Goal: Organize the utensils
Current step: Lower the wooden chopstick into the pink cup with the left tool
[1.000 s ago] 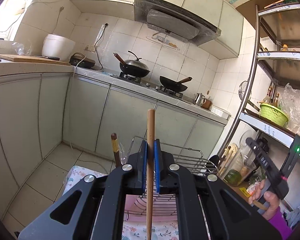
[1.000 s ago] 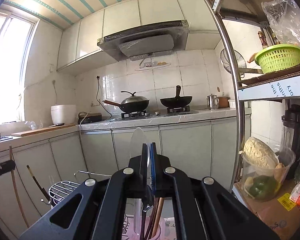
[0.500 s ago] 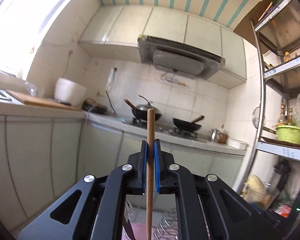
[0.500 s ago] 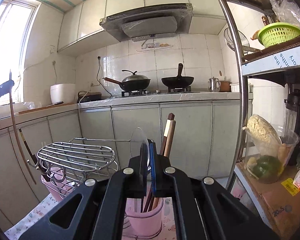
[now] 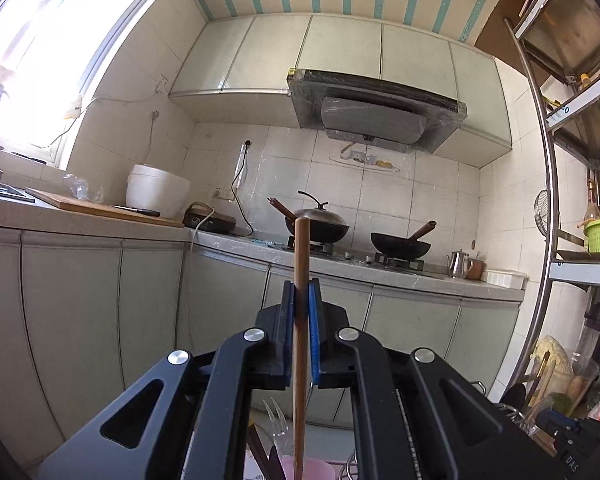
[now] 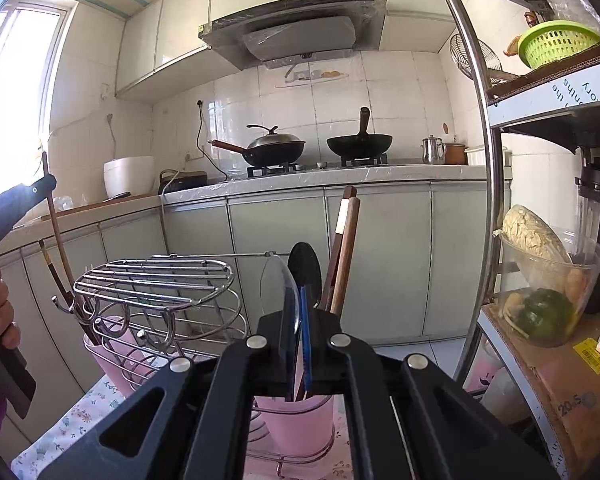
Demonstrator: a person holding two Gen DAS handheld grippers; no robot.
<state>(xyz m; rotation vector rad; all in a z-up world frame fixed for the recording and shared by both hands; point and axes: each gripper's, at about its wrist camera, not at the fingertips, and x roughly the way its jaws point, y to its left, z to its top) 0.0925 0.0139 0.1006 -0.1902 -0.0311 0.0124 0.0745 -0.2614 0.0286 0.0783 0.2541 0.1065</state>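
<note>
Right gripper (image 6: 298, 320) lowered, clenching clear spoon (image 6: 278, 292) above pink cup (image 6: 296, 416); left gripper (image 5: 301, 320) swung up, grasping chopstick (image 5: 300, 280); drop-in imminent.

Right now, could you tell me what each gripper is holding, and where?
Left gripper: a wooden chopstick, pinched below its top end. Right gripper: a clear plastic spoon, near its bowl.

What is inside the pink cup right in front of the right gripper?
The pink cup holds two brown wooden sticks and a black spoon, all upright. The right gripper, shut on a clear plastic spoon, hides their lower ends and the cup's inside.
</note>
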